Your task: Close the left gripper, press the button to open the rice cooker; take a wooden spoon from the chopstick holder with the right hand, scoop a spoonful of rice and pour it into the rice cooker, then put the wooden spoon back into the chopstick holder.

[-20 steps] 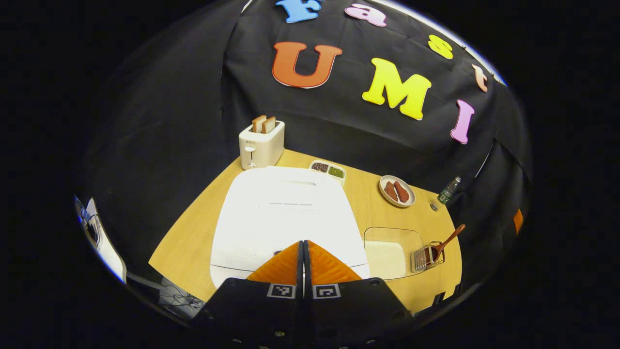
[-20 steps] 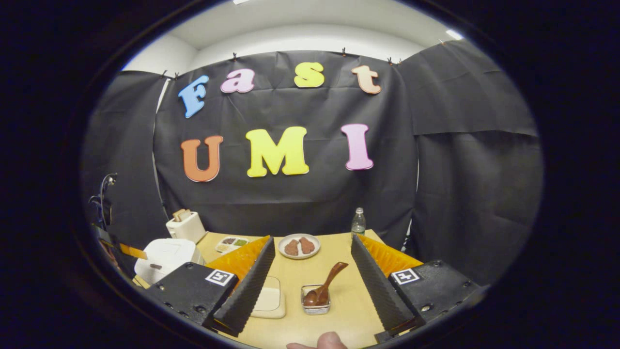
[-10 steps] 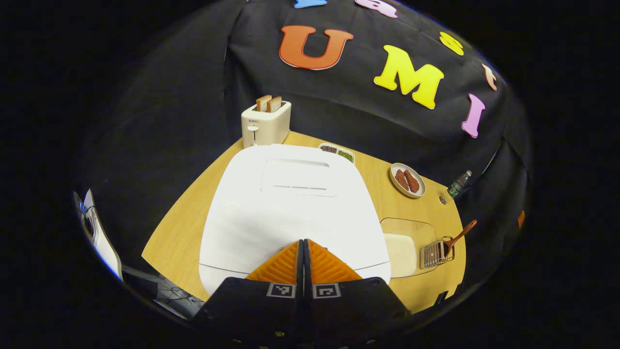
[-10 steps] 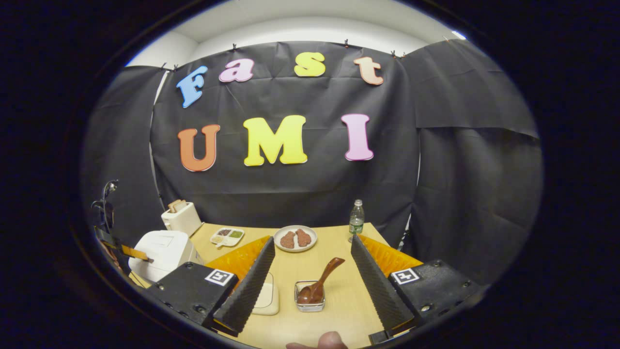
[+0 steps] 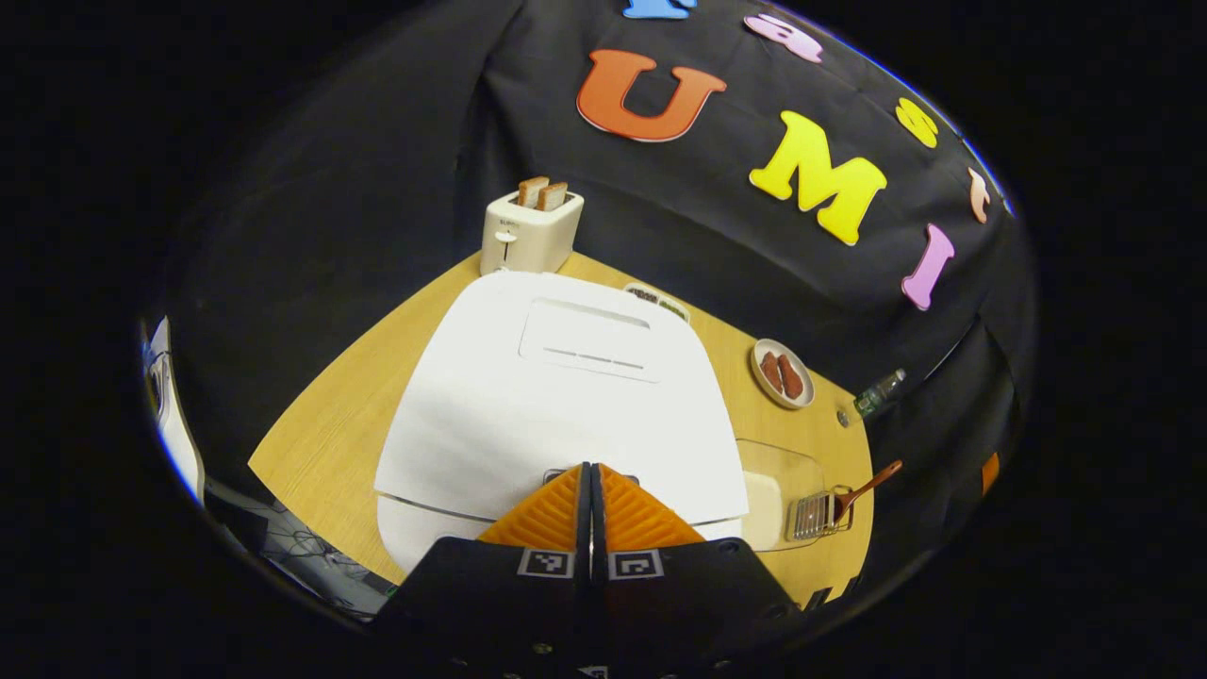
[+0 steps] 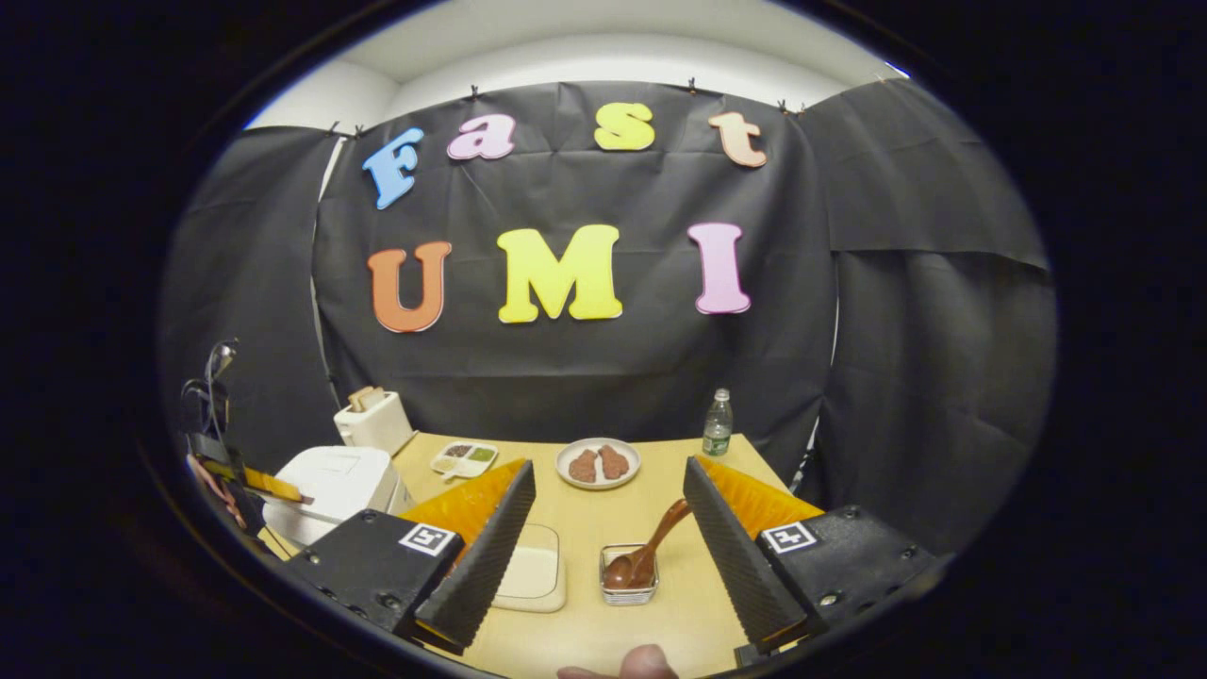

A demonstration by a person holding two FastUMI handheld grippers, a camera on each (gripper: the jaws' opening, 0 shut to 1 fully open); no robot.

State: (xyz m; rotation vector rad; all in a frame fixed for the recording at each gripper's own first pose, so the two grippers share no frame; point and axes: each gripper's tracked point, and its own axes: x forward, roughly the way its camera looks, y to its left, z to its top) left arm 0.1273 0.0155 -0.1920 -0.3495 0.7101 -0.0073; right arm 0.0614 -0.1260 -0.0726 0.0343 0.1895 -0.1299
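The white rice cooker [image 5: 566,396] stands with its lid down. My left gripper [image 5: 591,468] is shut, its tips at the lid's front edge, where a small grey button frame [image 5: 554,471] peeks out beside them. Contact cannot be told. To the right a clear box of rice [image 5: 766,495] sits next to the wire chopstick holder [image 5: 811,515], with the wooden spoon [image 5: 866,484] leaning in it. My right gripper [image 6: 608,464] hangs open above the table, behind the spoon [image 6: 651,552] and holder [image 6: 630,580], with the rice box [image 6: 533,573] and cooker [image 6: 330,481] to their left.
A toaster [image 5: 528,231] with bread stands behind the cooker. A small divided tray [image 6: 464,457], a plate of brown food [image 6: 598,462] and a water bottle [image 6: 718,422] line the table's far side. A thumb [image 6: 646,665] shows at the bottom edge of the right gripper view.
My left gripper has come closer to the cooker's lid, and the button frame now shows at its tips. The right gripper view has shifted slightly; that gripper stays open.
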